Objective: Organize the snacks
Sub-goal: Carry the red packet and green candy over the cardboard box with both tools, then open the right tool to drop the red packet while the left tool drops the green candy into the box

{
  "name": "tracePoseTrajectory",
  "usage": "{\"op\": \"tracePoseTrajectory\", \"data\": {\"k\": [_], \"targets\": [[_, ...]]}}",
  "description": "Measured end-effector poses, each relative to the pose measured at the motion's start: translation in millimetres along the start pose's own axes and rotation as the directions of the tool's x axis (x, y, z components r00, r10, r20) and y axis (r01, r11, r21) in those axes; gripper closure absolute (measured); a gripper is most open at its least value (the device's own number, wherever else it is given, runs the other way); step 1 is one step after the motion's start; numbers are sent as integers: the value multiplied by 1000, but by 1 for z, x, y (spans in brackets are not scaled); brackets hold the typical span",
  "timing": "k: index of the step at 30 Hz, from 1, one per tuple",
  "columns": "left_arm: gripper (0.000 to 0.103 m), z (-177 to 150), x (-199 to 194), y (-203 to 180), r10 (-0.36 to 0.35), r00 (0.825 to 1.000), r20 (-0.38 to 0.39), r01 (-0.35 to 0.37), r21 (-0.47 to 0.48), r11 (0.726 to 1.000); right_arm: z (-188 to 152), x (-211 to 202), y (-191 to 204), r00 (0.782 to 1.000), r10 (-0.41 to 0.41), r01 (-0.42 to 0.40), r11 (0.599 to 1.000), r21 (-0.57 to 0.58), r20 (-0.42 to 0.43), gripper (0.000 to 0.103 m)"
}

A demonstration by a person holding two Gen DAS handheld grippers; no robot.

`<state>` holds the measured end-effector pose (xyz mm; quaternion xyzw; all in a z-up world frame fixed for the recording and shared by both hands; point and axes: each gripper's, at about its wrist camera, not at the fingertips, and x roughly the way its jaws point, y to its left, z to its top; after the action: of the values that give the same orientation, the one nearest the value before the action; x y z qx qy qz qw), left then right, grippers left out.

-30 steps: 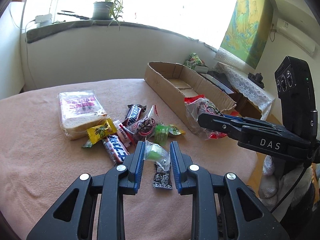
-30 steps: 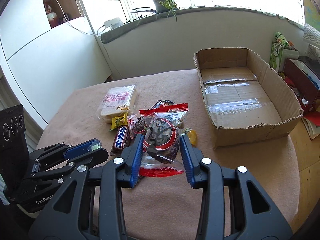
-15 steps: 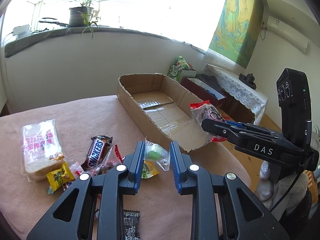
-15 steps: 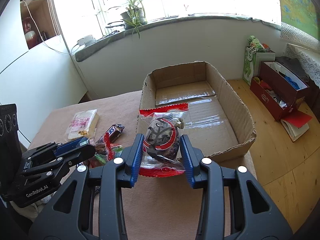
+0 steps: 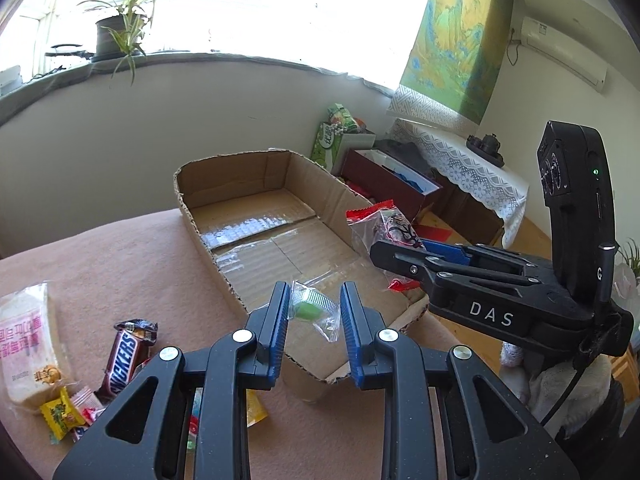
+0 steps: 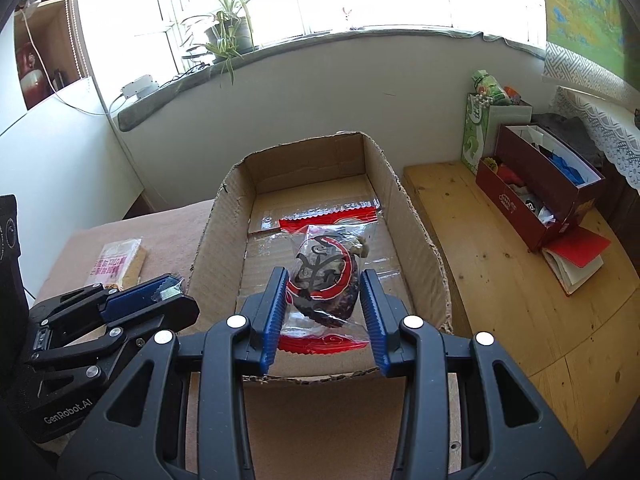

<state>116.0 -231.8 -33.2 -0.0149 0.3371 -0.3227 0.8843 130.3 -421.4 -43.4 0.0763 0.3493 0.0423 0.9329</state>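
My left gripper (image 5: 314, 300) is shut on a small clear-wrapped green candy (image 5: 308, 307) and holds it over the near end of the open cardboard box (image 5: 236, 176). My right gripper (image 6: 324, 286) is shut on a clear and red bag of dark snacks (image 6: 324, 276) and holds it above the box (image 6: 304, 160), which looks empty. The right gripper also shows in the left wrist view (image 5: 404, 250), with its bag (image 5: 384, 224) over the box's right wall. The left gripper shows in the right wrist view (image 6: 176, 294), at the box's left wall.
Left of the box on the pink tablecloth (image 5: 100, 256) lie a wrapped bread slice (image 5: 24, 340), a Snickers bar (image 5: 126, 356) and small candies (image 5: 60, 416). Right of the table are a wooden floor (image 6: 500, 240), a dark red box (image 6: 540, 188) and a green carton (image 6: 478, 128).
Both grippers have swung right from the snack pile to over the box, each carrying its snack. The box now fills the middle of both views.
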Motion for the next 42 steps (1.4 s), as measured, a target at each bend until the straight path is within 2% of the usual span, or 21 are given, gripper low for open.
{"op": "tracePoseTrajectory", "data": {"k": [7, 9, 10, 15, 19, 23, 27, 32, 37, 42], "targets": [[78, 0, 7, -2, 1, 1000, -6, -1, 14, 1000, 1, 9, -8, 1000, -10, 10, 1000, 12, -12, 64], [77, 0, 8, -3, 4, 1000, -10, -4, 15, 1000, 1, 10, -9, 1000, -13, 13, 1000, 12, -13, 63], [73, 0, 8, -3, 8, 1000, -14, -8, 14, 1000, 1, 10, -8, 1000, -18, 18, 1000, 13, -9, 63], [69, -1, 7, -3, 13, 1000, -13, -13, 12, 1000, 3, 7, -5, 999, -39, 39, 999, 4, 3, 48], [69, -1, 0, 0, 16, 1000, 2, -16, 9, 1000, 3, 1, -3, 999, -43, 43, 999, 2, 10, 48], [69, -2, -13, 6, 25, 1000, 15, -25, -2, 1000, 1, -8, 0, 999, -50, 50, 999, -1, 19, 48], [69, -8, -30, 17, 34, 999, 26, -33, -30, 999, -2, -19, 7, 998, -49, 49, 999, -7, 30, 40], [69, -15, -61, 33, 53, 997, 50, -50, -66, 997, -7, -35, 24, 998, -40, 41, 999, -35, 40, 39], [69, -29, -95, 52, 74, 995, 68, -67, -105, 992, -15, -50, 46, 999, 2, 0, 998, -63, 41, 39], [69, -54, -114, 67, 86, 996, 37, -80, -143, 986, -31, -55, 75, 999, 52, -50, 993, -103, 16, 39]]}}
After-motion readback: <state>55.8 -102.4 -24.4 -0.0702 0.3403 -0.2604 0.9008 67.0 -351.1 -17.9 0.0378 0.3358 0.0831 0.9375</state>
